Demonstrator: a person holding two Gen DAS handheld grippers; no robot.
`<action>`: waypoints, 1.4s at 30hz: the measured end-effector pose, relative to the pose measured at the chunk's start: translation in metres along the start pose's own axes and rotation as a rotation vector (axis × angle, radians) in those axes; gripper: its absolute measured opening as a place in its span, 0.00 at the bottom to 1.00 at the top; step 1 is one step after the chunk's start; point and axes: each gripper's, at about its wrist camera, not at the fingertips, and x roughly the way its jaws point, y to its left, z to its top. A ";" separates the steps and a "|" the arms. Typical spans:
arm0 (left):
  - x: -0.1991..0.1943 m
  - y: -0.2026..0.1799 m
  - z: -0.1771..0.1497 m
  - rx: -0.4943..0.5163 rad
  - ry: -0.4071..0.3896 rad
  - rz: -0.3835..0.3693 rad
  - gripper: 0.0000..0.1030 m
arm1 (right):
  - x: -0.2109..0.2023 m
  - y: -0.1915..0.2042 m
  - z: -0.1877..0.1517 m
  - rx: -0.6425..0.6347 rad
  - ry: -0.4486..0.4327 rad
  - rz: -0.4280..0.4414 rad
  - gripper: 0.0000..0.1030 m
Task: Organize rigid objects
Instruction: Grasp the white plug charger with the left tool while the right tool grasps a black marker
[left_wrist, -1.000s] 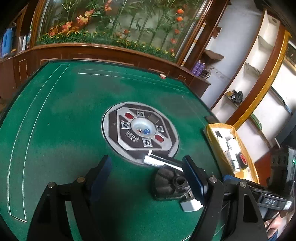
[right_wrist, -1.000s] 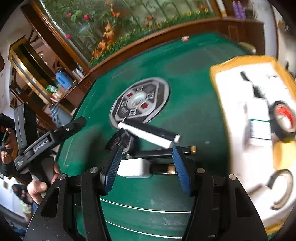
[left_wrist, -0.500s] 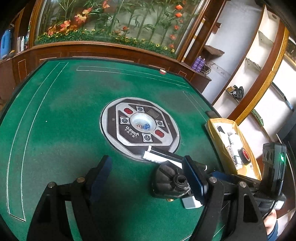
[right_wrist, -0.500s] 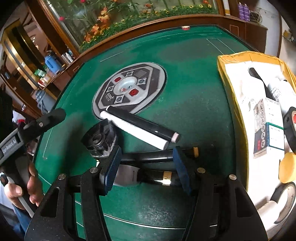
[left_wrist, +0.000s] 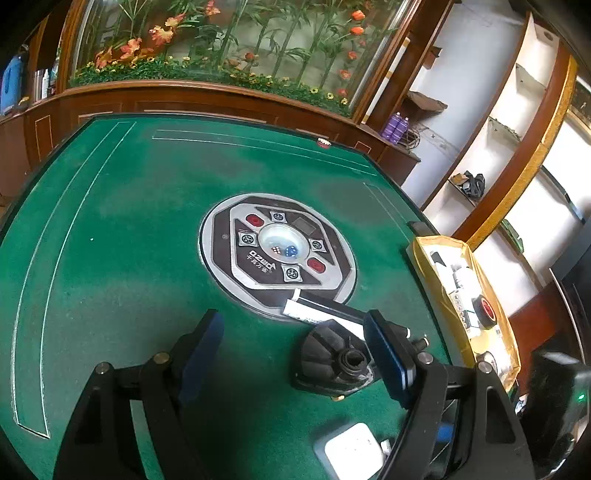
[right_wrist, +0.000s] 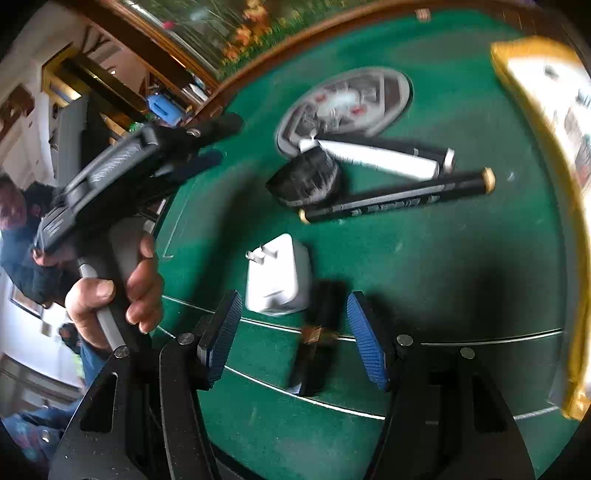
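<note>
Left tongs (left_wrist: 293, 354) open, low over the green bench (left_wrist: 110, 258), empty; black ribbed knob (left_wrist: 334, 360) sits just inside the right-hand finger. Right tongs (right_wrist: 295, 339) open too, straddling a small black tube (right_wrist: 316, 339) that looks blurred. White charger (right_wrist: 277, 278) lies just beyond, left of the tube. Black marker (right_wrist: 399, 197) farther out, yellow tray (right_wrist: 517, 66) at bench's right edge.
</note>
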 end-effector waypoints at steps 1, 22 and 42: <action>-0.001 0.000 0.000 -0.004 -0.004 -0.006 0.76 | -0.006 0.001 0.001 -0.018 -0.029 -0.042 0.59; -0.044 -0.016 -0.062 0.019 0.084 -0.076 0.76 | 0.005 0.005 -0.017 -0.178 -0.053 -0.371 0.17; 0.022 -0.055 -0.086 0.095 0.178 0.162 0.51 | -0.009 -0.024 -0.028 -0.042 -0.104 -0.164 0.17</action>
